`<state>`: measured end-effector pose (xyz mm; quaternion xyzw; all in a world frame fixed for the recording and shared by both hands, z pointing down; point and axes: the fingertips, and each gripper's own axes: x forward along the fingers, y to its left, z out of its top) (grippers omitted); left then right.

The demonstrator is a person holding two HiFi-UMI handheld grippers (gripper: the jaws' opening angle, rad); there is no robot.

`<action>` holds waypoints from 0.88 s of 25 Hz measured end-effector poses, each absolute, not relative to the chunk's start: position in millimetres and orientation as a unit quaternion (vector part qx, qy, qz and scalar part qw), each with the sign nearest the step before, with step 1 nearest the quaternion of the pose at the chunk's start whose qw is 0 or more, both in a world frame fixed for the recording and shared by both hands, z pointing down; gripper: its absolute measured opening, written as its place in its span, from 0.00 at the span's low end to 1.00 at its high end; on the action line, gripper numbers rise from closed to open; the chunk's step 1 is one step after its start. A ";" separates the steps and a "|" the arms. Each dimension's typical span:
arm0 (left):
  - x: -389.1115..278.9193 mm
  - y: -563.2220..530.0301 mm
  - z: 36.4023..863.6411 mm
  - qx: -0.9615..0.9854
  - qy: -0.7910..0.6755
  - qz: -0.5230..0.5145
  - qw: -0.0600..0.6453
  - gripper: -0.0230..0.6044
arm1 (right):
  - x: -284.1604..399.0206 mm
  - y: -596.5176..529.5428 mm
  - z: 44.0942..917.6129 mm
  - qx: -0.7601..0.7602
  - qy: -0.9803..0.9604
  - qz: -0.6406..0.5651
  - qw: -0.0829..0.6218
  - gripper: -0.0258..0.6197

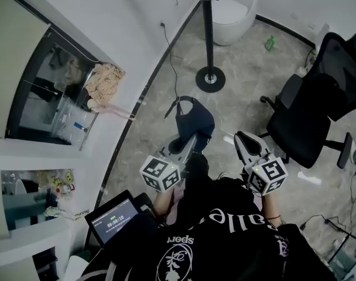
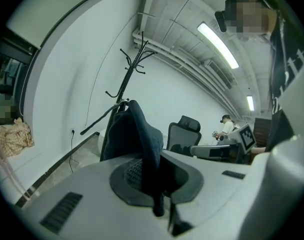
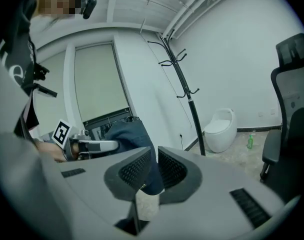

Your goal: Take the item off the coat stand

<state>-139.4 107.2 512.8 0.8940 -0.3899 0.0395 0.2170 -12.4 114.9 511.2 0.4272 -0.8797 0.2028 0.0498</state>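
Bag [image 1: 195,119] hangs clear of the stand [image 1: 208,28], over the floor [image 1: 254,69] near the stand's base. Left gripper [image 1: 191,140] has its jaws closed tight on the bag's fabric. Right gripper [image 1: 239,137] sits just beside the bag, jaws a narrow slit apart, gripping nothing.

The person wears a black top [image 1: 225,244] with big white letters across it and a round white picture lower down, at the bottom of the head view. A thin dark band [image 1: 274,218] goes round the wrist at the lower right. The left gripper [image 1: 194,140] and the right gripper [image 1: 241,137] are light grey, smooth and long, with narrow tips. Each one has a cube with black and white square marks at its back end. In the gripper views, the grey jaws have dark bumpy pads [image 3: 172,172] and small dark striped slots.
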 end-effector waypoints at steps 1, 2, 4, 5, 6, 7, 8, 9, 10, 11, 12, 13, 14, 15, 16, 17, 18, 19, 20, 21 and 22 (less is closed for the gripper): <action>-131.4 116.4 513.7 0.893 -0.390 0.038 0.220 0.07 | -6.5 124.8 512.5 0.424 -0.881 0.201 0.054 0.09; -124.3 125.2 514.3 0.893 -0.391 0.037 0.222 0.07 | -1.3 134.3 513.1 0.421 -0.883 0.203 0.054 0.09; -112.0 142.6 513.7 0.892 -0.392 0.036 0.223 0.07 | 7.5 152.4 513.0 0.415 -0.884 0.207 0.052 0.09; -106.4 150.8 512.7 0.893 -0.391 0.036 0.221 0.07 | 11.6 160.6 513.3 0.413 -0.886 0.206 0.052 0.09; -101.0 158.4 511.8 0.893 -0.390 0.037 0.219 0.07 | 15.5 168.1 513.7 0.411 -0.887 0.205 0.052 0.09; -96.1 165.1 511.3 0.894 -0.390 0.037 0.218 0.07 | 19.2 174.9 514.0 0.410 -0.888 0.203 0.051 0.09; -91.9 171.2 511.4 0.894 -0.389 0.038 0.217 0.07 | 22.7 181.1 514.3 0.408 -0.889 0.202 0.050 0.09; -88.5 176.7 511.6 0.895 -0.390 0.038 0.216 0.07 | 25.9 186.5 514.4 0.407 -0.889 0.202 0.049 0.09; -86.0 181.7 511.8 0.894 -0.391 0.039 0.215 0.07 | 28.6 191.3 514.1 0.406 -0.890 0.202 0.049 0.09; -84.3 186.2 511.5 0.894 -0.392 0.039 0.213 0.07 | 30.8 195.6 513.5 0.405 -0.891 0.202 0.048 0.09; -83.4 190.2 510.9 0.893 -0.394 0.039 0.212 0.07 | 32.7 199.3 513.1 0.404 -0.891 0.201 0.047 0.09; -82.9 193.6 510.2 0.893 -0.396 0.039 0.211 0.07 | 34.6 202.3 512.9 0.403 -0.892 0.199 0.044 0.09; -82.3 196.6 509.6 0.892 -0.398 0.038 0.210 0.07 | 36.4 204.8 512.6 0.403 -0.893 0.198 0.042 0.09; -81.7 199.3 509.2 0.892 -0.399 0.037 0.209 0.07 | 38.0 207.2 512.0 0.403 -0.893 0.196 0.040 0.09; -81.1 201.9 508.8 0.892 -0.401 0.037 0.208 0.07 | 39.1 209.7 511.0 0.402 -0.894 0.195 0.039 0.09; -80.7 204.5 508.2 0.891 -0.402 0.037 0.207 0.07 | 39.6 212.4 509.6 0.402 -0.894 0.194 0.039 0.09; -80.2 206.9 507.5 0.891 -0.403 0.036 0.206 0.07 | 39.9 215.1 508.1 0.400 -0.895 0.192 0.039 0.09; -79.8 208.9 506.8 0.891 -0.403 0.035 0.205 0.07 | 40.3 217.4 506.7 0.399 -0.896 0.191 0.039 0.09; -79.1 210.5 506.2 0.891 -0.404 0.033 0.204 0.07 | 41.1 219.2 505.8 0.399 -0.896 0.190 0.039 0.09; -78.2 211.6 505.7 0.891 -0.405 0.032 0.204 0.07 | 42.5 220.6 505.7 0.399 -0.897 0.189 0.038 0.09; -77.2 212.4 505.2 0.891 -0.405 0.031 0.204 0.07 | 43.9 221.5 506.0 0.398 -0.897 0.189 0.038 0.09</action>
